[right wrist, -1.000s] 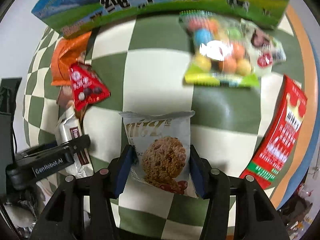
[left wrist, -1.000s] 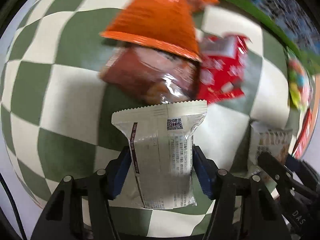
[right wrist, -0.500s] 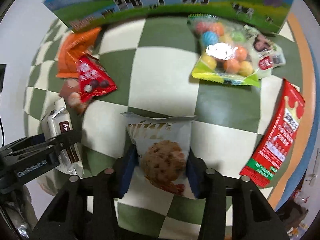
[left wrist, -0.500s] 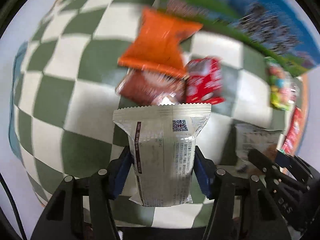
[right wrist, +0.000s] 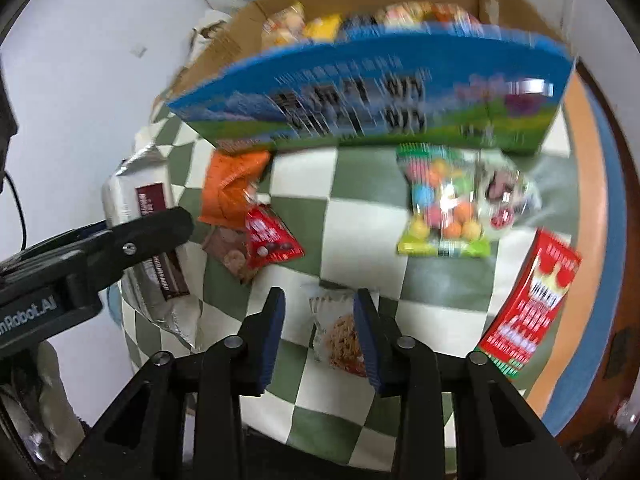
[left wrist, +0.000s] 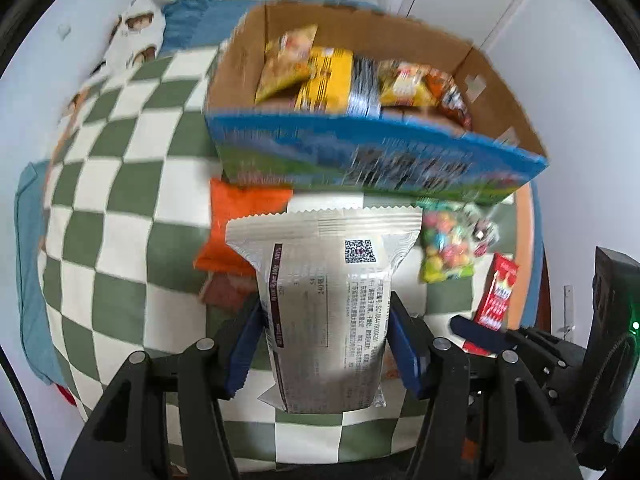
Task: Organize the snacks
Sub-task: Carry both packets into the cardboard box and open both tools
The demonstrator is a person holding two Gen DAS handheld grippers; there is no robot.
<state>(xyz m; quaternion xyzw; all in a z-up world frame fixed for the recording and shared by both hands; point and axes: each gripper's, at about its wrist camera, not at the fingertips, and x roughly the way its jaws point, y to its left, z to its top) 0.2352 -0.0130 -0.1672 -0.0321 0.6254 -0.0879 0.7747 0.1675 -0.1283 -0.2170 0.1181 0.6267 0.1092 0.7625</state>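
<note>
My left gripper is shut on a silver-white snack pack and holds it upright, well above the checkered cloth. The same pack shows at the left of the right wrist view. Beyond it stands an open cardboard box with a blue-green front and several snacks inside. My right gripper hangs above a small cookie pack that lies on the cloth. Its jaws are opening and the pads do not touch the pack.
In front of the box lie an orange pack, a red pack, a brown pack, a bag of coloured candy balls and a red carton. The table's orange-and-blue rim runs along the right.
Both grippers rose, so the box's inside came into view. The left one carried the silver pack up. The right one came off the cookie pack, which stayed on the cloth.
</note>
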